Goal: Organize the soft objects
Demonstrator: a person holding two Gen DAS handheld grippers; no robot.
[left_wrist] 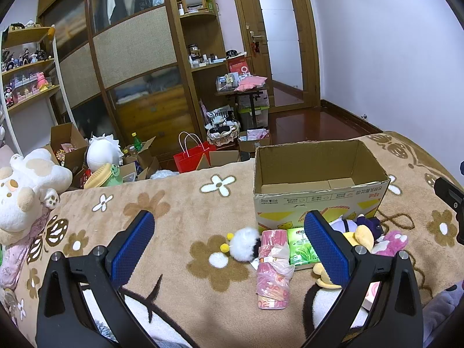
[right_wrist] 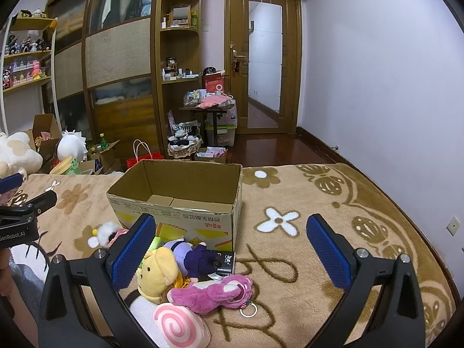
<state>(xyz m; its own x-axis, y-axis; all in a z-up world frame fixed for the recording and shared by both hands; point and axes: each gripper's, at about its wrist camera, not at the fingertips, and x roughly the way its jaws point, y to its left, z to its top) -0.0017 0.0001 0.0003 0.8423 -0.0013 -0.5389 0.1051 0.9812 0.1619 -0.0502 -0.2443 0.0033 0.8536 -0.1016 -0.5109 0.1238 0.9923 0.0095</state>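
Observation:
An open cardboard box [left_wrist: 319,171] stands on the flowered blanket [left_wrist: 179,203]; it also shows in the right wrist view [right_wrist: 179,191]. In front of it lie a white pompom toy [left_wrist: 245,243], pink tissue packs [left_wrist: 272,272], a green tissue pack [left_wrist: 300,246], a yellow plush [right_wrist: 156,272], a purple doll [right_wrist: 191,256], a pink bear [right_wrist: 214,291] and a pink swirl plush [right_wrist: 179,326]. My left gripper [left_wrist: 229,232] is open above the pompom and tissue packs. My right gripper [right_wrist: 232,235] is open above the toys, empty.
A big white plush [left_wrist: 26,191] lies at the bed's left edge. Beyond the bed, boxes, a red bag [left_wrist: 192,156] and a basket [left_wrist: 223,133] stand on the floor before the wardrobe. The blanket [right_wrist: 319,232] stretches right of the box to the wall.

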